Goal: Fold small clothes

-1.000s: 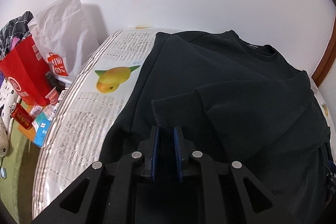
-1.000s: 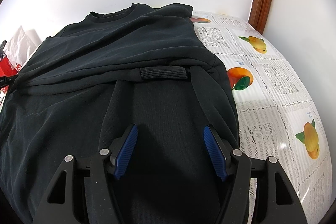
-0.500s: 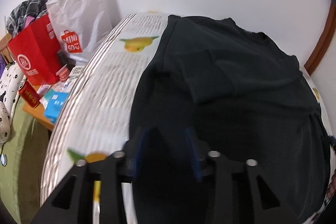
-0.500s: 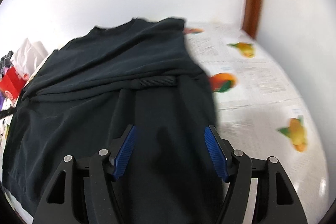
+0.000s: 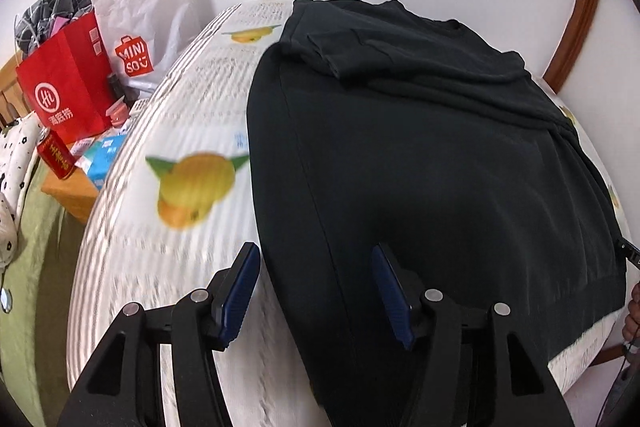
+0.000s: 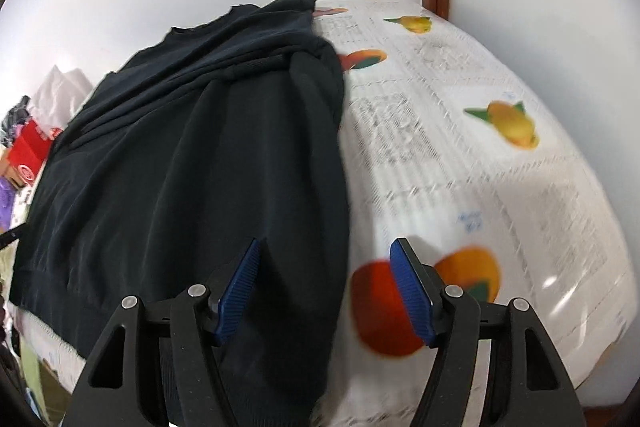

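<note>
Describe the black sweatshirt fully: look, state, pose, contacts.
The black sweatshirt is a dark, soft knit with a round ribbed collar at its far end and a ribbed hem nearest the cameras. It lies flat on the fruit-print tablecloth, both sleeves folded in across the chest, one ribbed cuff showing on top. Its side edges look fairly straight, with light wrinkles near the shoulders. The left tool and right tool are both open, each straddling a lower side edge, gripping nothing.

Counting one dark sweatshirt [image 5: 420,155]; two grippers, left [image 5: 316,291] and right [image 6: 326,287]; two bags, red [image 5: 66,83] and white [image 5: 148,23]; one red can [image 5: 56,155].
</note>
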`<state>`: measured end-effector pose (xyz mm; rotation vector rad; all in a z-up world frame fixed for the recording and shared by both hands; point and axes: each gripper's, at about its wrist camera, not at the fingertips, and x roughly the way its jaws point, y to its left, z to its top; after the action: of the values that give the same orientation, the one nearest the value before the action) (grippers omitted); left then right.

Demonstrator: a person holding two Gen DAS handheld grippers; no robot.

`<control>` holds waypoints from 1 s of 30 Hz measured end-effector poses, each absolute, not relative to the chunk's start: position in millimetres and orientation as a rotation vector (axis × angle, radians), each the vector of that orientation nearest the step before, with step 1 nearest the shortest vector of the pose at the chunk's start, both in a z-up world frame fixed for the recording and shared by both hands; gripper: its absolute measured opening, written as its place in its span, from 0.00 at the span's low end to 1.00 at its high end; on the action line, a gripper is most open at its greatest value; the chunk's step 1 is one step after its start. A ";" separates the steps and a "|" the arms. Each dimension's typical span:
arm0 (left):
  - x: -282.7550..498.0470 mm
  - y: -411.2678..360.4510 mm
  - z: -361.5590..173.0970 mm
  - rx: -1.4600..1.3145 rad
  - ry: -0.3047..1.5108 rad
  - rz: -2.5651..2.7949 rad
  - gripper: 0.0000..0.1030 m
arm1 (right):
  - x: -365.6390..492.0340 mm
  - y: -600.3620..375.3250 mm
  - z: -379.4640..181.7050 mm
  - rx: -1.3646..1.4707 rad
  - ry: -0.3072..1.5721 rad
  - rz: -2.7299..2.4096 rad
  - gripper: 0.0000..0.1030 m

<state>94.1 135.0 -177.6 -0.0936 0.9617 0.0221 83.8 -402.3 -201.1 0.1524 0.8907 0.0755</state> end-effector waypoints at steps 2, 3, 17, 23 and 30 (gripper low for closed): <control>87.1 130.5 -180.9 -0.095 0.968 0.021 0.54 | 76.1 -394.3 -202.0 0.136 0.877 0.082 0.64; 83.3 128.1 -183.1 -0.098 0.971 0.018 0.54 | 73.9 -390.6 -201.9 0.128 0.872 0.084 0.63; 66.7 111.5 -188.3 -0.058 0.926 0.057 0.54 | 90.7 -363.4 -199.9 0.140 0.847 0.075 0.32; 69.2 107.6 -185.0 -0.061 0.906 0.075 0.11 | 95.4 -364.2 -198.1 0.166 0.839 0.106 0.09; 47.5 116.8 -157.6 -0.114 0.854 0.003 0.08 | 76.9 -397.5 -178.8 0.268 0.808 0.165 0.08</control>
<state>47.5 116.8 -157.6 -0.1135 0.8540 0.0034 76.9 -397.5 -178.8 0.2682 0.8084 0.1651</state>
